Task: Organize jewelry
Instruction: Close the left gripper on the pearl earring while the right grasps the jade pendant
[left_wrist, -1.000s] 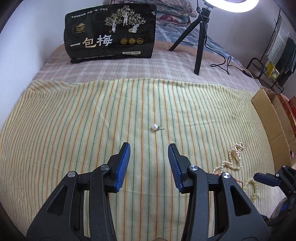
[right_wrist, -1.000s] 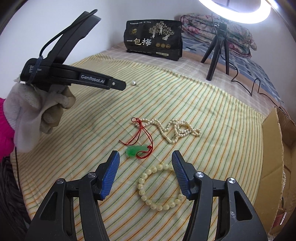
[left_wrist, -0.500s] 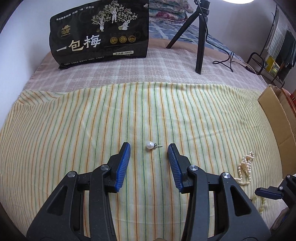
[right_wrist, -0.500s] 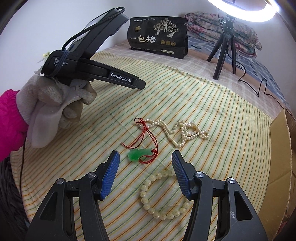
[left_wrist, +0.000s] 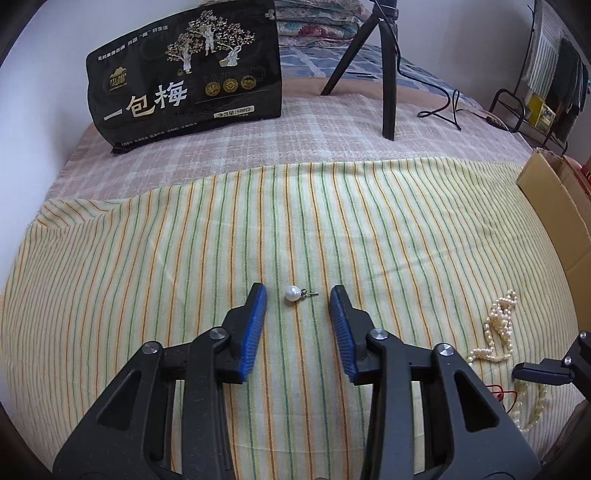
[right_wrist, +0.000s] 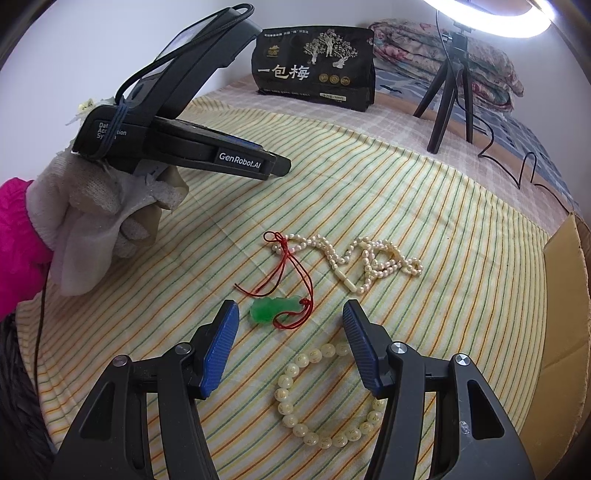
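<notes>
Left tool (left_wrist: 297, 297) open, jaws just been closing, pearl earring (left_wrist: 291, 294) between its tips on the bed's striped cloth (left_wrist: 147, 258), untouched. Centre on the pearl, not the post, then pinch gently. Right tool (right_wrist: 288, 317) open above green pendant (right_wrist: 273, 310).

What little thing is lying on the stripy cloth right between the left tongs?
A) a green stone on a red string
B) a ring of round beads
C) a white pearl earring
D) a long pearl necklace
C: in the left wrist view, a white pearl earring lies on the striped cloth between the open left tongs, touching neither pad.
</notes>
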